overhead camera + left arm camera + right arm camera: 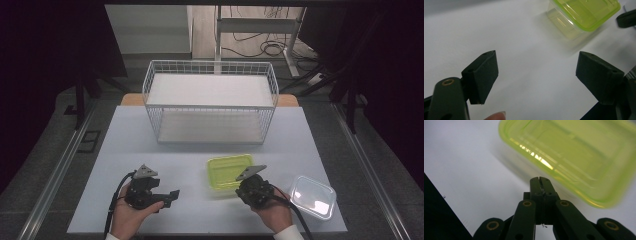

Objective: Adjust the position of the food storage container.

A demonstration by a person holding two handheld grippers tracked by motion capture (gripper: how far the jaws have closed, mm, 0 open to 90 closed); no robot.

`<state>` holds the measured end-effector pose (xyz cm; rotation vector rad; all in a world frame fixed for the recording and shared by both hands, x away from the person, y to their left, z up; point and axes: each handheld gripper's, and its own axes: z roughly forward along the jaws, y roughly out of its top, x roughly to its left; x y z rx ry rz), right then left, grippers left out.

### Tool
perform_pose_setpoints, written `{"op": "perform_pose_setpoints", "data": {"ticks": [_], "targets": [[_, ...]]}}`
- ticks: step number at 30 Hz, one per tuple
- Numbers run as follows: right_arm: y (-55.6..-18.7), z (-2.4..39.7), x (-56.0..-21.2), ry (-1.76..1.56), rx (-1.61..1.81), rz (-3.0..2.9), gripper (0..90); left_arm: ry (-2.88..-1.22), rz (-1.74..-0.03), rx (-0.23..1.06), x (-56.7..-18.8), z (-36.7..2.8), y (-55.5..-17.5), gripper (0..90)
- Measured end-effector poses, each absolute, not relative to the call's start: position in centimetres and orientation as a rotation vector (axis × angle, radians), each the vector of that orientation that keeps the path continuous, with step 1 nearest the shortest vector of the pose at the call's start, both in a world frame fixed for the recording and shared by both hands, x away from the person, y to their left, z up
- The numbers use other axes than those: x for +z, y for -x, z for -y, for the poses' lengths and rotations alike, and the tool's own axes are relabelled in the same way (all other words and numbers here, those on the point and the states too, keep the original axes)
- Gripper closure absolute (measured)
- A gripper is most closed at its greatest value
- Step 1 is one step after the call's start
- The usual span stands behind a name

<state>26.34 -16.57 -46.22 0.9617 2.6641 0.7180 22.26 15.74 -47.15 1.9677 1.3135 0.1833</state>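
So the table (150, 150) is pretty uncluttered. At the far side there's a white wire basket (210, 100), sitting well apart from everything else. Closer in, a yellow-green plastic box (229, 170) sits open side up on the table, a bit right of the middle. Off to its right, near the table's right edge, lies a clear lid (313, 196), apart from the box. Nothing stands between either hand and the box, just bare white tabletop.

From the high view you get the whole layout: the left gripper (167, 196) sits low at the near left, pointing across toward the box, and the right gripper (248, 184) is right at the box's near edge. Whether it actually touches the rim I can't tell from up there.

The left gripper view shows the box (584, 13) up in the top right corner, blurry, with plain table between it and the jaws, plus a fingertip (496, 116) at the bottom edge. The right gripper view gets you up close: the box (579, 155) looms just beyond the jaw tips, tilted in the picture and smeared.

Tongs: the left gripper (536, 75) is spread wide with nothing between its jaws. The right gripper (540, 181) has its jaws pressed together, tips meeting, holding nothing.
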Motion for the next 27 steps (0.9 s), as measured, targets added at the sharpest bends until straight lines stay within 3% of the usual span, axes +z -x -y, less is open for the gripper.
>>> {"op": "perform_pose_setpoints", "data": {"ticks": [11,27], "targets": [[-29.6,21.5,-44.2,-1.215,0.702,-2.440,89.0,-1.976,-1.316,0.183,-47.3,-15.7,-22.4,17.9],[-31.4,20.6,-46.5,-1.274,0.586,-2.452,89.0,-1.983,-1.319,0.183,-47.4,-15.7,-22.5,17.9]]}}
